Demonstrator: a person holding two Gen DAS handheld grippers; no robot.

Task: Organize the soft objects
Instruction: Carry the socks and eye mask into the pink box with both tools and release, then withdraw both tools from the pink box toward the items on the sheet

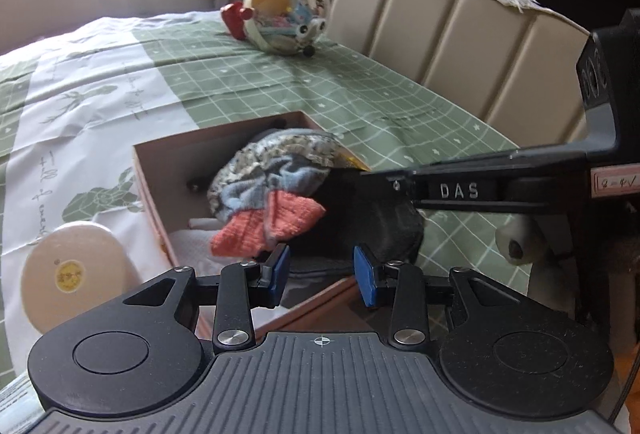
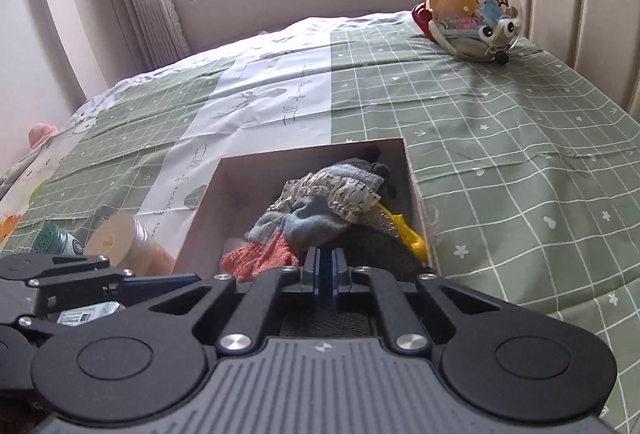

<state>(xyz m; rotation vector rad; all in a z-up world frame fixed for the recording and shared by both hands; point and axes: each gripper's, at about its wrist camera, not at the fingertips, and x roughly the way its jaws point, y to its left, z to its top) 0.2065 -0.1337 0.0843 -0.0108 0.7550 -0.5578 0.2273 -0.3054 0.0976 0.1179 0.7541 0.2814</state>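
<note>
An open cardboard box (image 1: 152, 169) (image 2: 208, 201) sits on the green checked bedspread. It holds a pile of soft things: a patterned cloth (image 1: 256, 157) (image 2: 328, 189), a blue-grey knit (image 1: 280, 177) (image 2: 316, 222) and an orange knit (image 1: 272, 226) (image 2: 260, 254). A dark grey cloth (image 1: 380, 226) (image 2: 380, 246) hangs over the box's right wall. My right gripper (image 2: 325, 270) (image 1: 362, 173) reaches in from the right, its pads pressed together on that cloth's top edge. My left gripper (image 1: 322, 274) hovers over the box's near rim, pads apart with nothing held.
A round cream tin (image 1: 72, 270) (image 2: 120, 238) and a green can (image 2: 56, 240) lie left of the box. A clear round toy bag (image 1: 288, 17) (image 2: 472, 17) rests by the padded headboard (image 1: 440, 33). A paper roll (image 1: 516, 242) lies to the right, and something yellow (image 2: 408, 234) lies in the box.
</note>
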